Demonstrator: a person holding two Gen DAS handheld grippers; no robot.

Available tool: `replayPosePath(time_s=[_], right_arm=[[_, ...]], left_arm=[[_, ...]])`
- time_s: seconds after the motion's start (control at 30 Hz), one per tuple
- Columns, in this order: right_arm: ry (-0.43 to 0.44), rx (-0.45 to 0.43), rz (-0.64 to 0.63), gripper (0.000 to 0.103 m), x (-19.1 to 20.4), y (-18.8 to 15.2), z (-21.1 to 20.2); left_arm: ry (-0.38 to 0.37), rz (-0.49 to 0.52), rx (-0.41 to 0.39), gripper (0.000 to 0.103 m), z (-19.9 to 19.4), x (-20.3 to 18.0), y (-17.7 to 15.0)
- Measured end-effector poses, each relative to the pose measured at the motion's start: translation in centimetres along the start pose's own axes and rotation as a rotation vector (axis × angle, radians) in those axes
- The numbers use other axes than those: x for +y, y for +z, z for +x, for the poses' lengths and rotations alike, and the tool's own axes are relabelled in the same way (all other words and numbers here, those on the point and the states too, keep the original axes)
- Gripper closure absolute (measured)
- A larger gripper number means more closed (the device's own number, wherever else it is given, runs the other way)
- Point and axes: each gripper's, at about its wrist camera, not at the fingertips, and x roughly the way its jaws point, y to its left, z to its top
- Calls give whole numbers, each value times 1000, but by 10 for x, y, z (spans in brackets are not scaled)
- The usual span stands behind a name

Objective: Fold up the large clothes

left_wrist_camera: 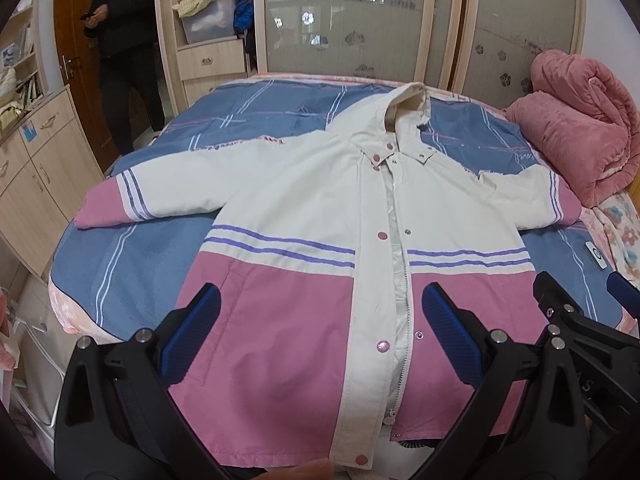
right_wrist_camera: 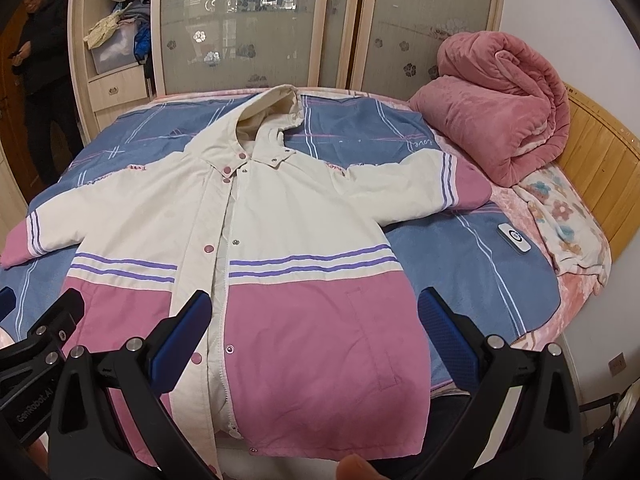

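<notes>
jacket [right_wrist_camera: 280,216] flat on bed [right_wrist_camera: 480,272]

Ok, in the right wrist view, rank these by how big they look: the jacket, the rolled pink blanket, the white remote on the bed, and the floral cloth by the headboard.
1. jacket, by far the largest.
2. pink blanket.
3. floral cloth, though part of it may be tucked out of sight.
4. white remote, smallest.
The blanket lies farther from the camera, so it may be bigger than it looks.

Even indoor light, strong fisheye warp

Soft, diffuse light fills both views with only faint shadows; the wardrobe doors [left_wrist_camera: 360,20] at the top show pale glare patches. Straight lines bow toward the edges, black vignette cuts the corners, and a fingertip [right_wrist_camera: 356,468] at the bottom centre is blurred.
</notes>
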Motion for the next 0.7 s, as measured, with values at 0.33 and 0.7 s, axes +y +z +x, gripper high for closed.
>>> replayPosePath(time_s=[0.33,0.7], right_arm=[[3,23,-14,1,5,2,15],[2,25,-16,1,6,2,18]], left_arm=[[5,-9,34,2,17,2,4],[4,-12,42,2,20,1,4]])
